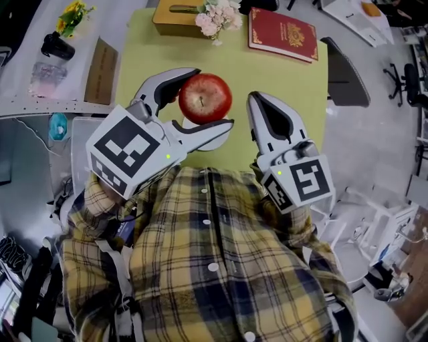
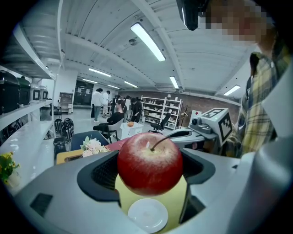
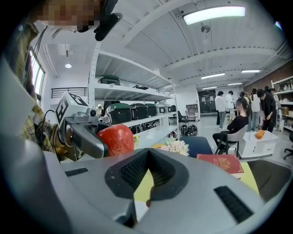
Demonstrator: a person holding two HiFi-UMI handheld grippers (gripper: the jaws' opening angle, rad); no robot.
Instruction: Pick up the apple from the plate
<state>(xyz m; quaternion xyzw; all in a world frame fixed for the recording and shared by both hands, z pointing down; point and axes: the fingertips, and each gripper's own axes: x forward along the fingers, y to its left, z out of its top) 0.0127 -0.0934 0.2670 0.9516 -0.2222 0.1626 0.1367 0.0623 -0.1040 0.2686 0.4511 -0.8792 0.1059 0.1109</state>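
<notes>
A red apple is held in the air above the yellow-green table, gripped between the jaws of my left gripper, which is shut on it. In the left gripper view the apple fills the gap between the dark pads, stem up. The small white plate lies bare on the table below it. My right gripper hovers just right of the apple, its jaws shut with nothing between them. From the right gripper view the apple shows at the left in the other gripper.
At the table's far edge lie a red book, a wooden tissue box and a bunch of pale flowers. A dark chair stands at the right. A cluttered side bench runs along the left.
</notes>
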